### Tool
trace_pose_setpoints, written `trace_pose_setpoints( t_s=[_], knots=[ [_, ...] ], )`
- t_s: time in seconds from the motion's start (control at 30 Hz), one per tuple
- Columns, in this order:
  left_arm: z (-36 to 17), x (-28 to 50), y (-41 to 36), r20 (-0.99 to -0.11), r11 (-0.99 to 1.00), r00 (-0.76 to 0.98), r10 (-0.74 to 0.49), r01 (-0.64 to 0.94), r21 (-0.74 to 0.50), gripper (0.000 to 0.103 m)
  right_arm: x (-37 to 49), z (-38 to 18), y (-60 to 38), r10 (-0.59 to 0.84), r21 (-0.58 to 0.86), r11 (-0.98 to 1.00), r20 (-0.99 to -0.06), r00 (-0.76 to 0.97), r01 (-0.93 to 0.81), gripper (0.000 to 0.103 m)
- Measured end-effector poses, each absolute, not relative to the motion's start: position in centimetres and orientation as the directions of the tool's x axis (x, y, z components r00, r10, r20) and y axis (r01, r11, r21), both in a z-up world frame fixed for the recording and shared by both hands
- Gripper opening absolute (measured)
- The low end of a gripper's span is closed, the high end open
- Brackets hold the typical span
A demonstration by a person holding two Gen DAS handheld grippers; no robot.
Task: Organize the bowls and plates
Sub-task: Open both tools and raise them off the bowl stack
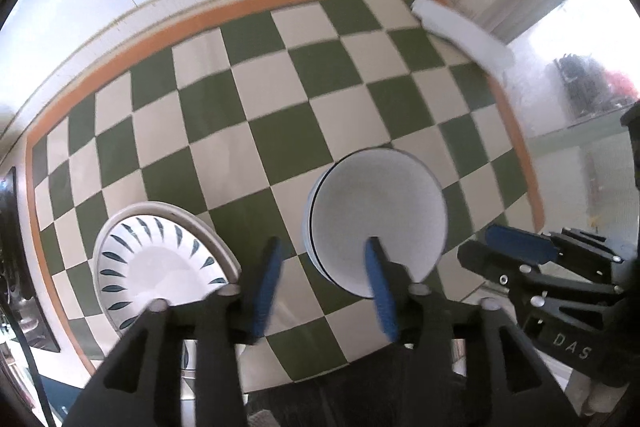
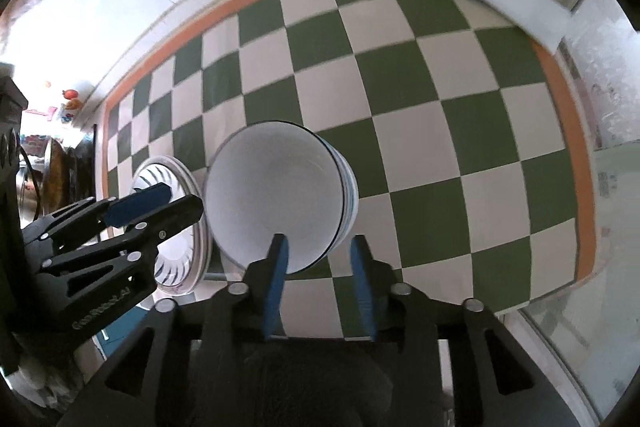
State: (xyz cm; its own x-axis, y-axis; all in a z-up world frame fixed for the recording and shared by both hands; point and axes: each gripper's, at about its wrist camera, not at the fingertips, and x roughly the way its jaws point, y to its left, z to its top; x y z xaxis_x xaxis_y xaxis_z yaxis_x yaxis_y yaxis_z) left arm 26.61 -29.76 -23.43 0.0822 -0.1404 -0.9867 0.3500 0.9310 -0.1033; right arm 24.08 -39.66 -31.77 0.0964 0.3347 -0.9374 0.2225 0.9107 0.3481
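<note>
Resting on the green-and-cream checkered cloth (image 1: 280,131), from left to right: a stack of leaf-patterned plates (image 1: 160,259), then nested white bowls (image 1: 376,215) just beside it. Left gripper (image 1: 322,259) and right gripper (image 2: 320,247) hover above, fingers spread, gripping nothing.

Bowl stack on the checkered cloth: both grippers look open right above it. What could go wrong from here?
1. The bowl stack looks slightly offset, lower rims peeking out on one side; a nudge from the right gripper could shift it.
2. The left gripper hangs open with one finger over the bowl rim and could clip it.
3. The patterned plates sit near the cloth's edge, beside the left gripper.
</note>
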Motion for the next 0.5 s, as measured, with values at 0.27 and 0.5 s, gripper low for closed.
trace_pose_setpoints(
  t_s=[0.27,0.5],
  knots=[
    [-18.7,24.7,-28.2,-0.967,0.932,0.211,-0.142,0.357,-0.059,0.089,21.3,-26.0,-38.8,0.3,0.332,0.926,-0.936,0.184,0.182,0.073],
    [-15.6,22.9,-26.8,-0.961,0.939,0.233,-0.152,0.337,-0.067,0.094,19.4,-22.0,-38.3,0.246,0.29,0.941,-0.94,0.238,0.172,0.085]
  ],
)
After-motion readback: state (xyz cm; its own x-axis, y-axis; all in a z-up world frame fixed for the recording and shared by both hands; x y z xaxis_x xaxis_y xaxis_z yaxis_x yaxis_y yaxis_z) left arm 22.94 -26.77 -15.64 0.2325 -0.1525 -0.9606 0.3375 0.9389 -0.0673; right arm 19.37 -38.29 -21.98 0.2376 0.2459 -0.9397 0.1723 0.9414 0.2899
